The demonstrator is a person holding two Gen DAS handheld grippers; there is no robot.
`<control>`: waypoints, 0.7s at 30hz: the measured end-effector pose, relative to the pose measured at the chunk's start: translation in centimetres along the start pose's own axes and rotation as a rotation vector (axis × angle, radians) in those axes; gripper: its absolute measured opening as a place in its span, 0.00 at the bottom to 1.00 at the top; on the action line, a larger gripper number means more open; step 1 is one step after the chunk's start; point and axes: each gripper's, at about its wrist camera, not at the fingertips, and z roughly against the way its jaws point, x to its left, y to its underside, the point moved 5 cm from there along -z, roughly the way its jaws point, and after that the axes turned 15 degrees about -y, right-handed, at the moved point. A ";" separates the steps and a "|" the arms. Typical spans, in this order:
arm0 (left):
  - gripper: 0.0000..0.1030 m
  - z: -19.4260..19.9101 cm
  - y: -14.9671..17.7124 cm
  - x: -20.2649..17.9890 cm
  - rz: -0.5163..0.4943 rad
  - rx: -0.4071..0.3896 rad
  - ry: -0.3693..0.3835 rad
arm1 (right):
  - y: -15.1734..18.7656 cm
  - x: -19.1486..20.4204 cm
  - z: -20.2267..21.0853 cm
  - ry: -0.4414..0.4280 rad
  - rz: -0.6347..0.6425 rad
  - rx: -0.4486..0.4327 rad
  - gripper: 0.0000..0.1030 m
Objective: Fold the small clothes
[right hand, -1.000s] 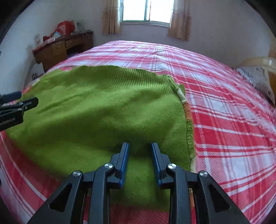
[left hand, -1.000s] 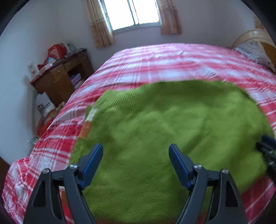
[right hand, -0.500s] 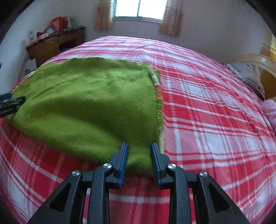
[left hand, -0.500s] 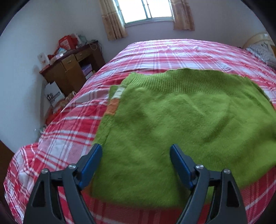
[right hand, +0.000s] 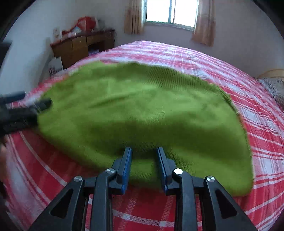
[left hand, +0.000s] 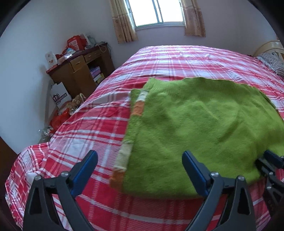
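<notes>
A green knit sweater (left hand: pixel 198 124) with orange and cream bands on its left edge lies folded flat on the red plaid bed (left hand: pixel 92 128). It also shows in the right wrist view (right hand: pixel 142 110). My left gripper (left hand: pixel 140 163) is wide open and empty, just above the sweater's near left corner. My right gripper (right hand: pixel 144 154) is open with a narrow gap, its tips at the sweater's near edge and nothing held. The right gripper shows at the right edge of the left wrist view (left hand: pixel 271 160). The left gripper shows at the left edge of the right wrist view (right hand: pixel 26 106).
A cluttered wooden desk (left hand: pixel 79 71) stands left of the bed against the wall, with bags (left hand: pixel 60 113) on the floor beside it. A window with curtains (left hand: pixel 158 14) is behind the bed. A striped pillow (left hand: pixel 273 62) lies at the far right.
My left gripper has swung left, so the sweater's left edge is between its fingers. My right gripper has moved back left over the sweater's near edge. Both stay open.
</notes>
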 end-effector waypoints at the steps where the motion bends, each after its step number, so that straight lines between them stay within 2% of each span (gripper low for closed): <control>1: 0.95 -0.3 0.3 0.5 0.016 0.010 0.001 | 0.1 -0.1 0.1 -0.003 -0.006 -0.002 0.31; 3: 0.96 -0.8 1.0 1.4 0.062 0.034 0.014 | 0.2 -0.5 0.2 -0.010 -0.023 -0.012 0.36; 6: 0.97 -1.2 3.0 3.4 0.204 0.091 0.051 | 0.3 -0.9 0.4 -0.041 -0.052 -0.032 0.41; 8: 0.97 -1.1 4.4 4.9 0.344 0.113 0.091 | 0.4 -0.8 0.4 -0.054 -0.054 -0.040 0.44; 11: 0.96 -1.4 5.6 4.7 0.458 0.169 0.191 | 0.5 -0.2 0.4 -0.058 -0.040 -0.041 0.49; 12: 0.96 -1.6 5.7 3.9 0.459 0.189 0.224 | 0.6 -0.1 0.4 -0.055 -0.035 -0.042 0.50; 14: 0.98 -1.6 5.0 2.3 0.415 0.172 0.198 | 0.5 0.0 0.3 -0.056 -0.033 -0.045 0.50; 16: 0.98 -1.6 3.9 0.7 0.382 0.164 0.224 | 0.5 -0.1 0.3 -0.063 -0.037 -0.050 0.50; 19: 0.97 -2.2 2.1 -1.0 0.393 0.154 0.254 | 0.6 -0.1 0.5 -0.073 -0.042 -0.055 0.51; 20: 0.92 -2.6 1.6 -1.2 0.419 0.156 0.268 | 0.6 -0.1 0.5 -0.075 -0.042 -0.056 0.52; 21: 0.80 -2.8 1.3 -1.1 0.445 0.157 0.277 | 0.6 0.0 0.4 -0.074 -0.041 -0.056 0.52</control>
